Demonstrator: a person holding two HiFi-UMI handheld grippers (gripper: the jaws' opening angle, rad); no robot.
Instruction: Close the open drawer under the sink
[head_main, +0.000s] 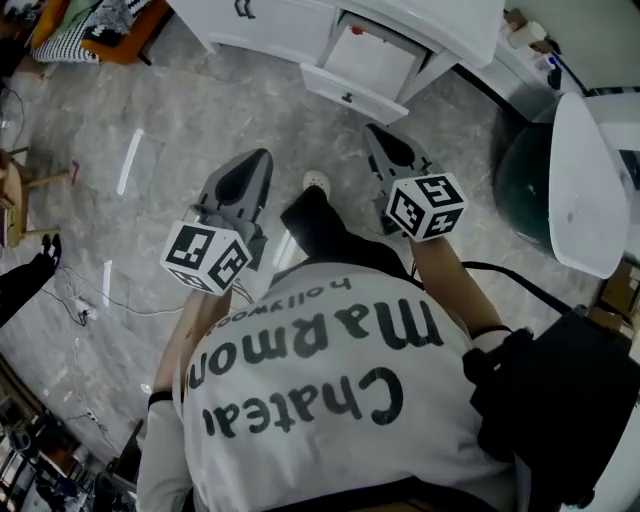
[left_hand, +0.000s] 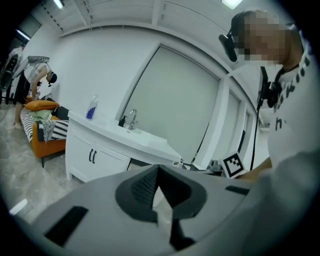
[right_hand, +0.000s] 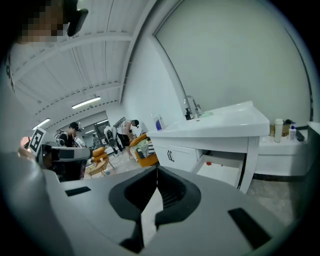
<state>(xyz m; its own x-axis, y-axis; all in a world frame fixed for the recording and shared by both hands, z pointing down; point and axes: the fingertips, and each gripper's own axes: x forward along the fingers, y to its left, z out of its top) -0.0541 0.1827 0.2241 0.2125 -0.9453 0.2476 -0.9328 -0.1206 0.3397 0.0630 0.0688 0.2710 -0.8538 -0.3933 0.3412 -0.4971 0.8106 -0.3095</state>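
The white vanity (head_main: 300, 30) stands at the far side of the marble floor. Its drawer (head_main: 368, 62) under the sink is pulled out, with a dark handle (head_main: 348, 97) on the front and a small red thing inside. My left gripper (head_main: 258, 158) and right gripper (head_main: 374, 134) hang side by side in the air short of the drawer, both shut and holding nothing. In the right gripper view the open drawer (right_hand: 224, 170) lies ahead to the right of the shut right gripper (right_hand: 157, 171). The left gripper (left_hand: 158, 168) faces the cabinet doors (left_hand: 92, 156) and the faucet (left_hand: 132, 119).
An orange seat with striped cushions (head_main: 98, 30) is at the far left. A dark round bin (head_main: 522, 180) and a white fixture (head_main: 585, 190) stand at the right. A blue bottle (left_hand: 90, 108) stands on the counter. Cables (head_main: 85, 305) trail on the floor. People (left_hand: 34, 76) work in the background.
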